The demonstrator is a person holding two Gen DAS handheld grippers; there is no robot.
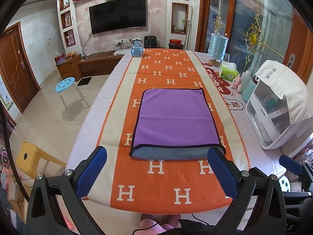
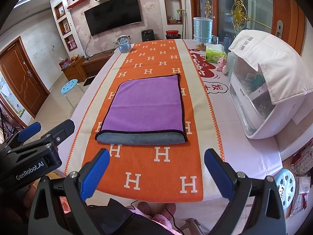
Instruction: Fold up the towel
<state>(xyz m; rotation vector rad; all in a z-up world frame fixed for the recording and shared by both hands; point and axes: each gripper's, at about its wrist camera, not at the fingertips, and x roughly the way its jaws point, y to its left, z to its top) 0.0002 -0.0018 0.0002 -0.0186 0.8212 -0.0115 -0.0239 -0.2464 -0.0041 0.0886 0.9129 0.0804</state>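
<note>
A purple towel (image 1: 174,115) with a dark hem lies folded flat on the orange H-pattern runner (image 1: 156,178); its grey underside shows along the near edge (image 1: 170,153). It also shows in the right wrist view (image 2: 146,105). My left gripper (image 1: 157,152) is open and empty, held above the table's near end, just short of the towel's near edge. My right gripper (image 2: 157,155) is open and empty, also near the table's front edge, a little short of the towel. The left gripper shows at the left of the right wrist view (image 2: 37,135).
A white appliance (image 1: 273,113) draped with a white cloth stands at the table's right side, with a tissue pack (image 1: 228,71), bottles and a blue lamp (image 1: 217,46) behind it. A blue globe ornament (image 1: 137,48) sits at the far end. Stools (image 1: 65,84) stand on the floor at left.
</note>
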